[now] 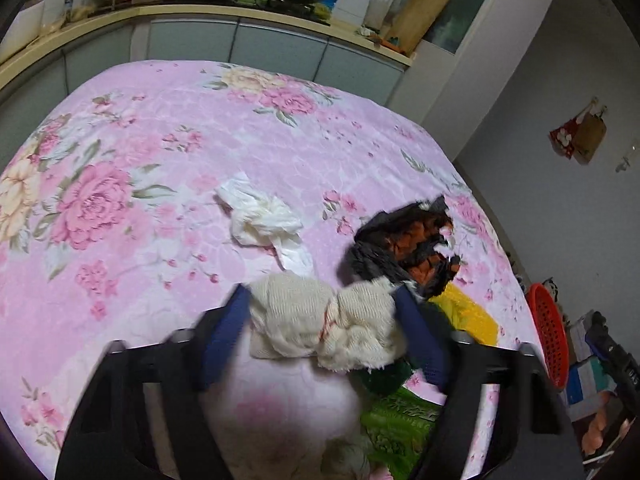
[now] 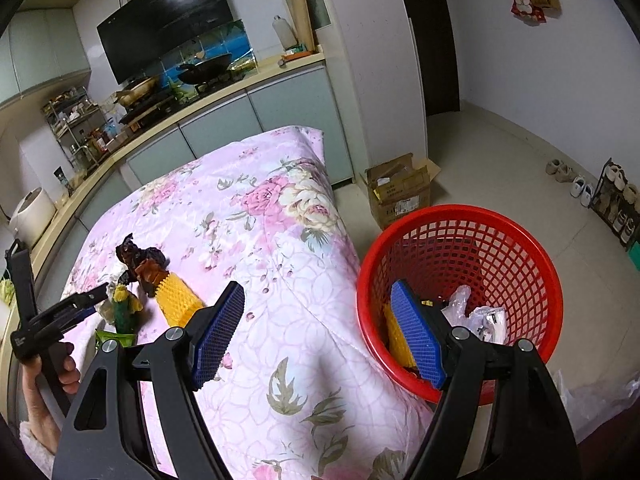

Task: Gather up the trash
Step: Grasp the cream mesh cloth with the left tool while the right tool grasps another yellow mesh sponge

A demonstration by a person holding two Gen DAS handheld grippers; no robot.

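Closing on a cream rag (image 1: 326,326), the left gripper (image 1: 324,332) has its blue pads touching both ends of the bundle, so I judge it grasps the rag, which lies on the pink floral cover (image 1: 160,160) near the table's front edge. No earlier view is given, so I tell only this. The right gripper (image 2: 320,336) is released and empty, its jaws wide apart, hanging over the table edge beside the red basket (image 2: 520,232). The basket stands on the floor just beside the table, with a yellow piece and some clear plastic already in it.

Other trash waits on the cover: a white tissue (image 1: 262,220) beyond the rag, a dark wrapper (image 1: 408,244) to its right, a yellow spiky piece (image 1: 468,312), and a green packet (image 1: 400,420) under the right finger.

The risks, as I judge them: the rag is soft and loose, so it may slip or hang down during the lift. The right pad may catch the green packet or the dark wrapper and drag them. The pads may also pinch the cover.
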